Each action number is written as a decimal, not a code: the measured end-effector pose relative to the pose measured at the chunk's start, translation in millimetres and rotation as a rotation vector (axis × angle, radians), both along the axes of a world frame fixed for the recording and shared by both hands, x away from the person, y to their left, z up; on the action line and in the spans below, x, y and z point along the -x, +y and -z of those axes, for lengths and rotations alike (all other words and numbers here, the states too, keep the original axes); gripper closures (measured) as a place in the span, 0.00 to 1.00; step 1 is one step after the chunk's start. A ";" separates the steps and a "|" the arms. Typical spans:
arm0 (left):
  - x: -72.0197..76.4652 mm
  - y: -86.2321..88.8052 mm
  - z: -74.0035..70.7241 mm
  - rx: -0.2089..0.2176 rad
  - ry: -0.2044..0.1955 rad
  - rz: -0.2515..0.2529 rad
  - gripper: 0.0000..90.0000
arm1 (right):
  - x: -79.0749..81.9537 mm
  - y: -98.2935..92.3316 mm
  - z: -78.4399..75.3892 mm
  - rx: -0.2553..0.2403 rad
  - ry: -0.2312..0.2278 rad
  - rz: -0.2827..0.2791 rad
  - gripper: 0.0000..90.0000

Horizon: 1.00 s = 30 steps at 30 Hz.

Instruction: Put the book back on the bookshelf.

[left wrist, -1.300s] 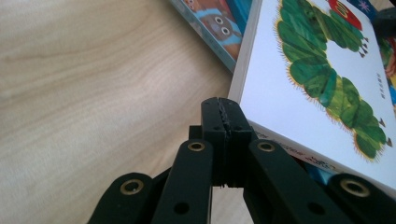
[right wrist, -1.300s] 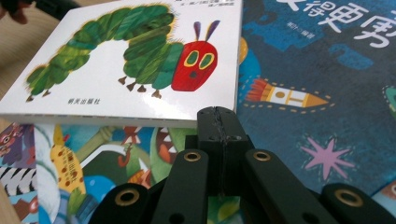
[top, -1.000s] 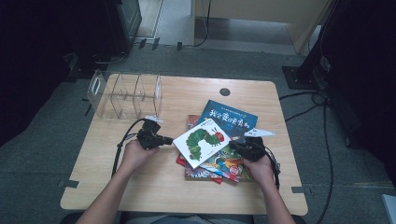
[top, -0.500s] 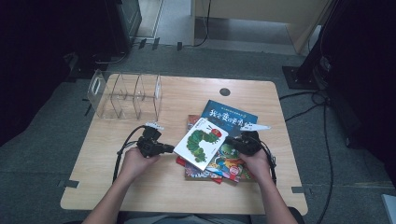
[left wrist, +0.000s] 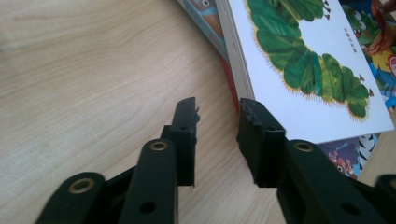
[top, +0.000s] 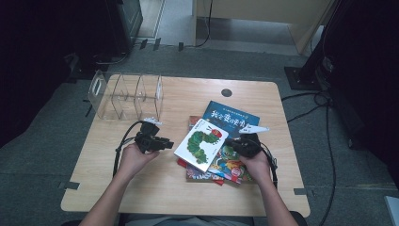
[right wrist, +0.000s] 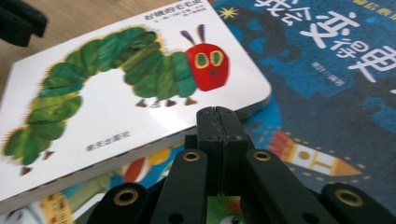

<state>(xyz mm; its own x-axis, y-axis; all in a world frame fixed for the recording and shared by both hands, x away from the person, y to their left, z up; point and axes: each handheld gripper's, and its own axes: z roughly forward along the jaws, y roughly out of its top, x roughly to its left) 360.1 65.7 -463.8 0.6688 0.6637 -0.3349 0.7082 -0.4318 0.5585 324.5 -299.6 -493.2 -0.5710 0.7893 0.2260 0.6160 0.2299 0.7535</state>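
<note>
Both forearms come in from the near edge. The left gripper (top: 162, 142) points right, its jaws just opened, nothing between them. The right gripper (top: 237, 143) points left, its jaws pressed together.

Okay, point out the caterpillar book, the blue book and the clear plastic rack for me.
caterpillar book (top: 201, 144): high view, on its white cover at the green body.
blue book (top: 231, 119): high view, on the cover by the white title.
clear plastic rack (top: 126, 95): high view, on a middle divider.
</note>
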 end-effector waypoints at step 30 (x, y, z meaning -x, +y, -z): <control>-39.9 -37.8 16.0 0.052 0.142 0.083 0.41 | 27.7 16.6 4.5 0.022 -0.025 -0.018 0.99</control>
